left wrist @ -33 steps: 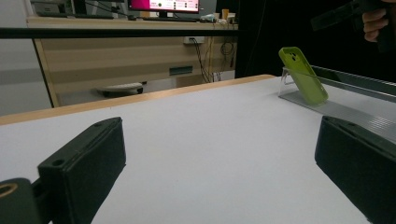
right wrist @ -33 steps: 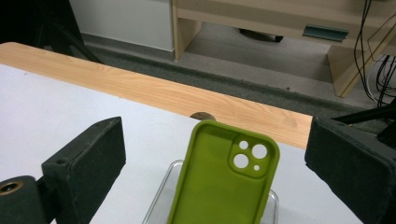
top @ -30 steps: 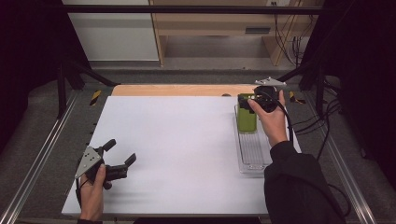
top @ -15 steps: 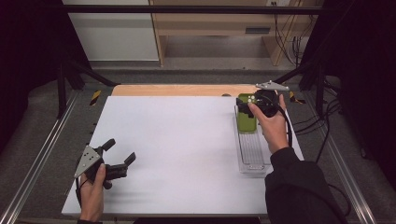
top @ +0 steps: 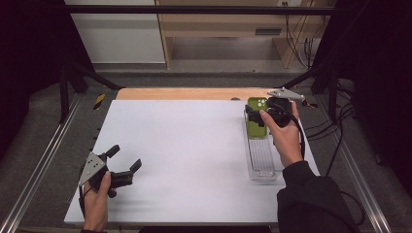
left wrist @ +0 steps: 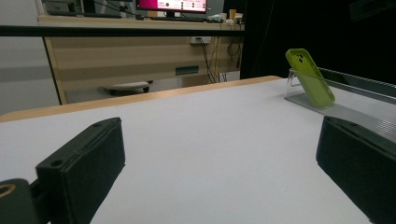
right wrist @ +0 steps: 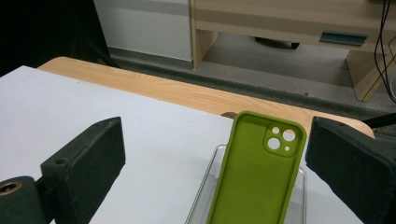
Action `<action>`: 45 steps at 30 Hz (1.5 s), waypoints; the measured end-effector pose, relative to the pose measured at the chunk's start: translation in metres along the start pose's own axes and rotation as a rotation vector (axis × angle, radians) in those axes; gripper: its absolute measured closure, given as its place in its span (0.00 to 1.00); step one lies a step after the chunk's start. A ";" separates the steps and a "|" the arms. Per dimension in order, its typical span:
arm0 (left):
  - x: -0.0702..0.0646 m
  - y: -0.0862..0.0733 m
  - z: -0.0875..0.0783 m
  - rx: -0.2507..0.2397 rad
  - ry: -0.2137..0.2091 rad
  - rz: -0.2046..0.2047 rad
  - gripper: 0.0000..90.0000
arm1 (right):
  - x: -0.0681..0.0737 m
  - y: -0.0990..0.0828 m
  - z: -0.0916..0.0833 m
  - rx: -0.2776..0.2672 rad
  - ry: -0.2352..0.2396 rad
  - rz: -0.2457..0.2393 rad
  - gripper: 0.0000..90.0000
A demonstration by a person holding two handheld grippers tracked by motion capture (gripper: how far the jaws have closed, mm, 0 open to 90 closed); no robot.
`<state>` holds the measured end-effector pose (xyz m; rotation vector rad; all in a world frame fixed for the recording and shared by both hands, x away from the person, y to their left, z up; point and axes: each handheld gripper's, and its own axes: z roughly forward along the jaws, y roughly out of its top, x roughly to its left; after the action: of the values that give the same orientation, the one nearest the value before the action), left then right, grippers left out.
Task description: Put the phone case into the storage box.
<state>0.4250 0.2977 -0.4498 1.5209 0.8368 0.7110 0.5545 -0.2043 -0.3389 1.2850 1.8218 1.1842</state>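
— Right claw (top: 256, 118)?
— Released, jaws spread wide either side of the green phone case (right wrist: 256, 170), not touching it. Raised above the far end of the clear tray (top: 262, 160).
— And the case itself?
— Tilted, leaning against the tray's far end wall, hollow side and camera cut-outs toward the right claw. Seen farther off in the left gripper view too (left wrist: 310, 78).
— Left claw (top: 124, 164)?
— Also released, gripping nothing. Low over the near left part of the white surface (top: 184, 155), well apart from the tray.
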 end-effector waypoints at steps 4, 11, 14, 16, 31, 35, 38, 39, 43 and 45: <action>0.000 0.000 0.000 -0.001 -0.002 0.000 0.01 | -0.003 0.000 -0.010 -0.019 0.005 0.015 0.06; 0.001 0.000 -0.001 -0.004 0.000 0.001 0.01 | -0.009 0.000 -0.022 -0.030 0.008 0.020 0.06; 0.001 0.000 0.000 0.001 0.000 0.007 0.01 | -0.012 0.002 -0.027 -0.035 0.012 0.028 0.06; 0.000 0.000 0.001 0.001 0.001 0.007 0.01 | -0.015 0.003 -0.028 -0.036 0.015 0.032 0.06; 0.002 0.000 -0.001 -0.005 -0.001 0.002 0.01 | -0.021 -0.003 -0.041 -0.051 0.033 0.030 0.06; 0.001 0.000 -0.002 -0.004 -0.001 0.005 0.01 | -0.019 -0.002 -0.049 -0.059 0.039 0.018 0.05; 0.002 0.000 -0.003 -0.004 0.003 0.005 0.01 | -0.017 -0.001 -0.055 -0.070 0.047 0.014 0.04; 0.003 0.000 -0.003 -0.007 0.004 0.001 0.01 | -0.016 -0.001 -0.057 -0.076 0.049 0.010 0.04; 0.004 0.000 -0.005 -0.005 0.008 0.005 0.01 | -0.017 -0.002 -0.065 -0.087 0.053 0.010 0.04; 0.004 0.001 -0.006 -0.008 0.009 0.006 0.01 | -0.018 -0.003 -0.069 -0.089 0.053 0.013 0.04</action>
<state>0.4227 0.3044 -0.4487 1.5142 0.8358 0.7257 0.5006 -0.2433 -0.3134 1.2281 1.7798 1.3032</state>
